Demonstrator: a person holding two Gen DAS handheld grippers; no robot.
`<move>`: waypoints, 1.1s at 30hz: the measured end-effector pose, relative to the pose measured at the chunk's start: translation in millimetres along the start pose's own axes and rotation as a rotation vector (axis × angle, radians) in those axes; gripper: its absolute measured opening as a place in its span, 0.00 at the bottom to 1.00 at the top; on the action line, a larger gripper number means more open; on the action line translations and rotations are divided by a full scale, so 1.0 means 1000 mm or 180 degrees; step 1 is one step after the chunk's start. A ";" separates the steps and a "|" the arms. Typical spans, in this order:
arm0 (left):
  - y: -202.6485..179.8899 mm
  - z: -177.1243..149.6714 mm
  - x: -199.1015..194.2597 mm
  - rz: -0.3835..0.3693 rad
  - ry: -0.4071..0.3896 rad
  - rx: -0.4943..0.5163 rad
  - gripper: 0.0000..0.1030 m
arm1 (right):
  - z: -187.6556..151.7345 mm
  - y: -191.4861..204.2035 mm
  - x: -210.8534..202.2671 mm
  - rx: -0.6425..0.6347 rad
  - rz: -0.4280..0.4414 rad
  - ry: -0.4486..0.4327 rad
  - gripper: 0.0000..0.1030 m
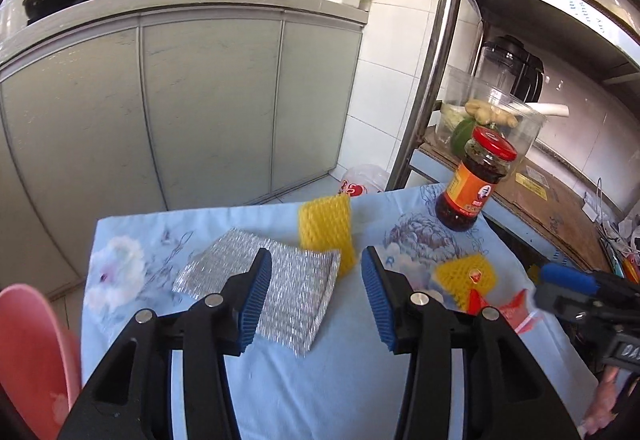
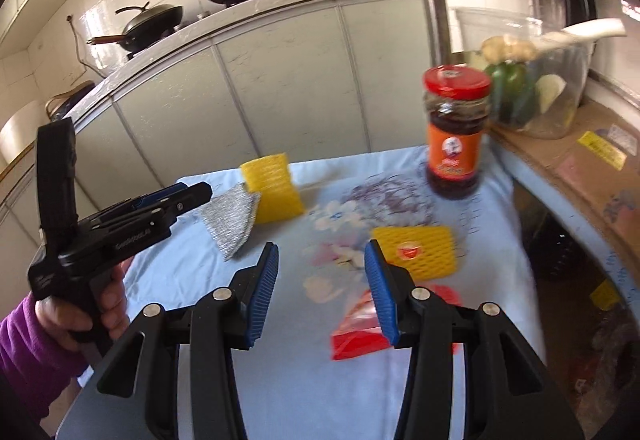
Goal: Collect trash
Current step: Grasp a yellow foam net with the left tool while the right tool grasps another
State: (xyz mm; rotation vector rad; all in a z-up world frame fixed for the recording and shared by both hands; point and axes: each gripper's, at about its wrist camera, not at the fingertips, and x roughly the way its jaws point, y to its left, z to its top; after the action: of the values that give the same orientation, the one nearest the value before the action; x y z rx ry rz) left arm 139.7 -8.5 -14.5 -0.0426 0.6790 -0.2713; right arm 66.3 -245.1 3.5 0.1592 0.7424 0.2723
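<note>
A: What's my left gripper (image 1: 312,272) doing?
B: Jaws apart, empty, over the silver foil pouch (image 1: 276,288) at nine o'clock on the tabletop (image 1: 304,392).
A: I see a yellow foam net (image 1: 326,230) at twelve, another foam net (image 2: 416,252) at three.
B: My right gripper (image 2: 322,266) is spread too, holding nothing, above the red wrapper (image 2: 356,336).

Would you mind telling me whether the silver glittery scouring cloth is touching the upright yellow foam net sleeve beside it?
Touching. In the left wrist view the yellow foam net sleeve lies across a corner of the silver scouring cloth; no tablecloth shows between them.
</note>
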 end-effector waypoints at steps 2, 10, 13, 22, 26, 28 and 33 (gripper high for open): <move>0.003 0.004 0.014 -0.0004 0.0048 0.0019 0.45 | 0.002 -0.010 -0.001 0.0048 -0.0039 0.0004 0.44; 0.013 0.025 0.067 -0.0169 0.0250 -0.0110 0.45 | 0.008 -0.056 0.003 0.0445 -0.0040 0.0173 0.44; 0.013 0.026 0.082 -0.0154 0.0286 -0.0153 0.42 | 0.013 -0.076 0.004 0.0638 -0.0031 0.0201 0.44; 0.006 0.016 0.071 -0.0347 0.0253 -0.0177 0.08 | 0.012 -0.101 0.043 0.0895 0.0105 0.0478 0.44; 0.001 0.013 0.041 -0.0495 0.0125 -0.0224 0.08 | 0.011 -0.105 0.066 0.0954 0.0083 0.0591 0.44; 0.001 0.009 0.027 -0.0554 0.0098 -0.0260 0.08 | 0.010 -0.102 0.076 0.0918 0.0044 0.0624 0.44; 0.001 0.002 0.000 -0.0555 0.0048 -0.0267 0.08 | 0.005 -0.093 0.095 0.0780 -0.0057 0.0712 0.44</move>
State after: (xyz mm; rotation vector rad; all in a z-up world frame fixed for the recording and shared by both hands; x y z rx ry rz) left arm 141.0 -7.5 -12.9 -0.1806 0.7026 -0.4109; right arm 153.6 -305.7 -76.3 0.3583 0.9983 0.1826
